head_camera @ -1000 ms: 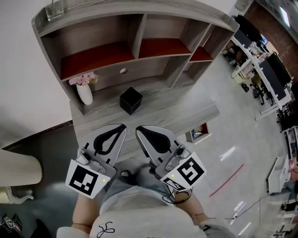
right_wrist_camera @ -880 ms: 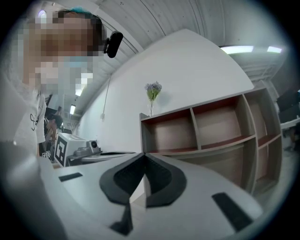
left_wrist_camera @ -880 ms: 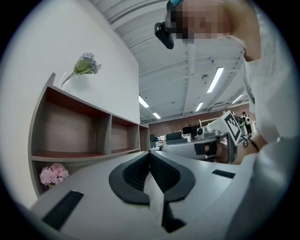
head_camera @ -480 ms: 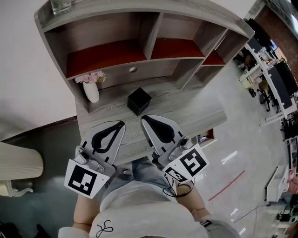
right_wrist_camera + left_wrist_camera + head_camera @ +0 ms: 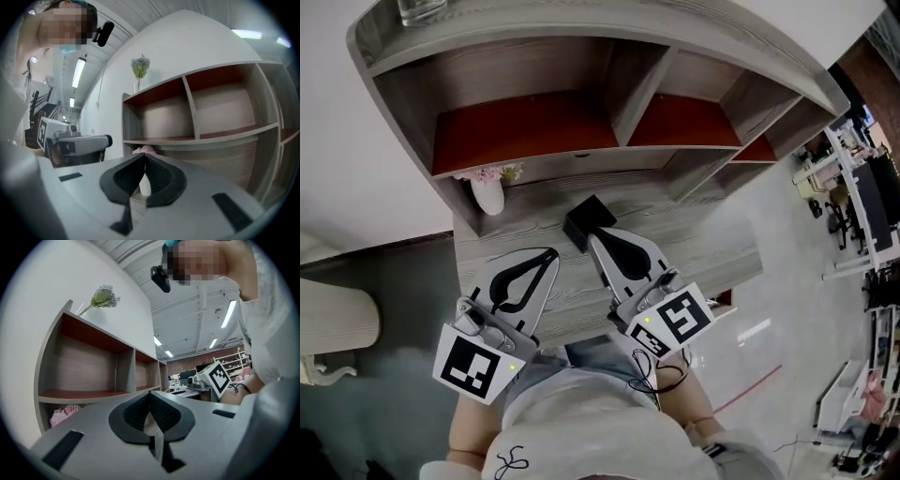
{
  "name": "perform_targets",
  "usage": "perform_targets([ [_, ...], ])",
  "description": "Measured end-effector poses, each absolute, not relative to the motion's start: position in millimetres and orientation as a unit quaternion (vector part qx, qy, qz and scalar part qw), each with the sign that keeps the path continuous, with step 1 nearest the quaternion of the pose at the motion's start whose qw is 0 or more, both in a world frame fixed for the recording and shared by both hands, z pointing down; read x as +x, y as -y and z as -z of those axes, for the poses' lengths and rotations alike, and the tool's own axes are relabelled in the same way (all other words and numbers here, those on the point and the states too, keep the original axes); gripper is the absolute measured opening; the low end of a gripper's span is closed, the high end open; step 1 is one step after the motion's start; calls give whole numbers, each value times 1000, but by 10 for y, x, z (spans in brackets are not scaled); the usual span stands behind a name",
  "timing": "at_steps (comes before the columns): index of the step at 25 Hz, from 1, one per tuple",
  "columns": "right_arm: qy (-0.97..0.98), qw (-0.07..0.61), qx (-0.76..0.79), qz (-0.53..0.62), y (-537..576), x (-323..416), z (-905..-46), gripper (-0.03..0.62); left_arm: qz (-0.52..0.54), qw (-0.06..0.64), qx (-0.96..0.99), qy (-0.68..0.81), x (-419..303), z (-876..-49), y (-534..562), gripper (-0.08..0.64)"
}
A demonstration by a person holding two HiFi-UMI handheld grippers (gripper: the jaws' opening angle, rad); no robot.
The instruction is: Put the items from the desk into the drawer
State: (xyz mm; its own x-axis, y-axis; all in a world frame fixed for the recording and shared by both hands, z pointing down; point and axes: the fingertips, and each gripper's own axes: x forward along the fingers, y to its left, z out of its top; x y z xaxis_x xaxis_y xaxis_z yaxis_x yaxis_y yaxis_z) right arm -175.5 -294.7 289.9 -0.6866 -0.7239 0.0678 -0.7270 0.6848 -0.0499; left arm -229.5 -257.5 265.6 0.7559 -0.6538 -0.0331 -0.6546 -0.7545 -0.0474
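Both closed on nothing: left hand-held gripper; right hand-held gripper, near the black box.

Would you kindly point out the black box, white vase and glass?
black box [image 5: 587, 217], head view, top face.
white vase [image 5: 490, 198], head view, its body.
glass [image 5: 422, 8], head view, its side.

The vase stands left of the box on the desk.
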Motion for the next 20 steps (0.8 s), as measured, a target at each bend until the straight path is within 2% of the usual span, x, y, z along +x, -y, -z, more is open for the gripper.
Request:
perform_targets([
  [13, 908, 135, 384, -100, 3645, -1755, -3722, 9, 1, 1, -924, -381, -2404, -2893, 3044, 11],
  [20, 895, 217, 363, -144, 3799, -1813, -4251, 38, 4, -19, -916, -400, -2531, -3041, 3166, 11],
])
